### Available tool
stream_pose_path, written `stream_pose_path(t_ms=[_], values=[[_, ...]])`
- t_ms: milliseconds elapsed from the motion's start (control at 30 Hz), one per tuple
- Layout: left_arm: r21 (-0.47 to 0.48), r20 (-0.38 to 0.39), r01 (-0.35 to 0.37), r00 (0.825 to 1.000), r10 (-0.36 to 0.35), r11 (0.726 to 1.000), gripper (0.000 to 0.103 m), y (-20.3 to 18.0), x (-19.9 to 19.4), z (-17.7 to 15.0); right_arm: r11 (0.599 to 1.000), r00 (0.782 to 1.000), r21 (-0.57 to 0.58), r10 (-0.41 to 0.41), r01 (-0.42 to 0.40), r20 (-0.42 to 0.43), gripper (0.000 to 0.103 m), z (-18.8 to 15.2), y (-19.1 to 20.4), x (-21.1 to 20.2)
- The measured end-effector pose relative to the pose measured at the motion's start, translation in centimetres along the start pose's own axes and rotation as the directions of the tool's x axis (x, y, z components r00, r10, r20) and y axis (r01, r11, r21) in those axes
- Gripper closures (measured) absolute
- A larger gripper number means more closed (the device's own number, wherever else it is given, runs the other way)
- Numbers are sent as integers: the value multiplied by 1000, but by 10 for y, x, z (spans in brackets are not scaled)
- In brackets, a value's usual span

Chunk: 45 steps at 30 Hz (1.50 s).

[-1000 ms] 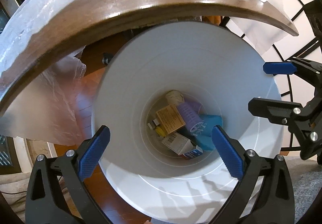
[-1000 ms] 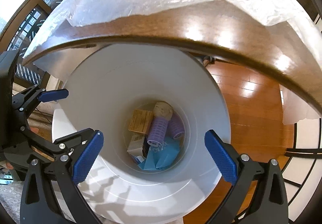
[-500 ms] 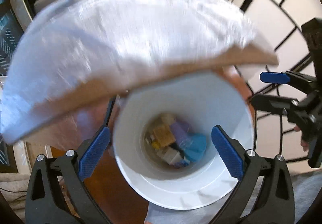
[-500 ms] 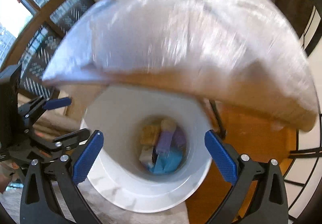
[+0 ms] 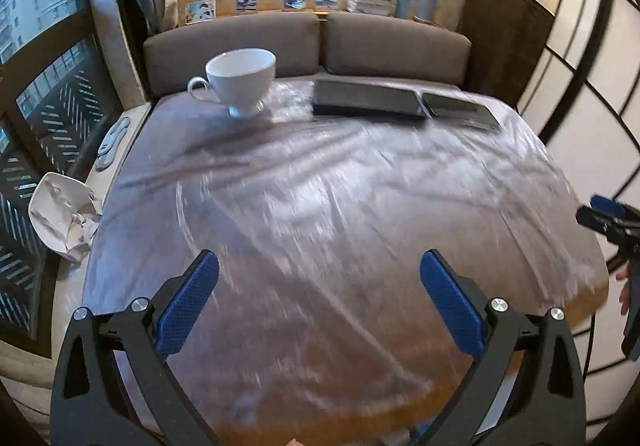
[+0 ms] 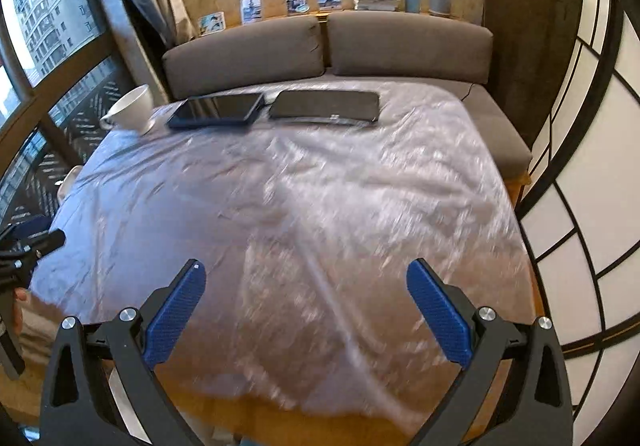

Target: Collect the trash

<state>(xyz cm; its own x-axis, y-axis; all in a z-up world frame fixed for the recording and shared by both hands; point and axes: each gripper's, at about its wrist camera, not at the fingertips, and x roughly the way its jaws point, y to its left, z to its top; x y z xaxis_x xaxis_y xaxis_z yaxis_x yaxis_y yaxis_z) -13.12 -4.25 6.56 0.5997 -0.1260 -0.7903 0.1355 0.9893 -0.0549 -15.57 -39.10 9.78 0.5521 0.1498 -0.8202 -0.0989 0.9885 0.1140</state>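
We held the left gripper [image 5: 320, 298] wide open and empty over the plastic sheet [image 5: 340, 197] covering the table [image 5: 400, 402]. At nine o'clock, crumpled paper [image 5: 60, 217] lay just off the table's edge. A cup [image 5: 240, 79] stood at eleven o'clock, a tablet [image 5: 368, 101] at one. The right gripper [image 6: 306, 306] was likewise spread wide, gripping nothing. A sofa [image 6: 328, 49] sat at twelve o'clock.

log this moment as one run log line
left gripper: open, empty | right gripper: open, empty | both over plastic sheet on table | cup, two tablets at far edge
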Motion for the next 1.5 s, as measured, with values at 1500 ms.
stream_pose_path(t_ms=[1500], values=[[-22, -60, -84, 995, 83, 996, 1, 14, 112, 37, 993, 994, -68, -104, 101, -43, 4, 39, -41, 117]])
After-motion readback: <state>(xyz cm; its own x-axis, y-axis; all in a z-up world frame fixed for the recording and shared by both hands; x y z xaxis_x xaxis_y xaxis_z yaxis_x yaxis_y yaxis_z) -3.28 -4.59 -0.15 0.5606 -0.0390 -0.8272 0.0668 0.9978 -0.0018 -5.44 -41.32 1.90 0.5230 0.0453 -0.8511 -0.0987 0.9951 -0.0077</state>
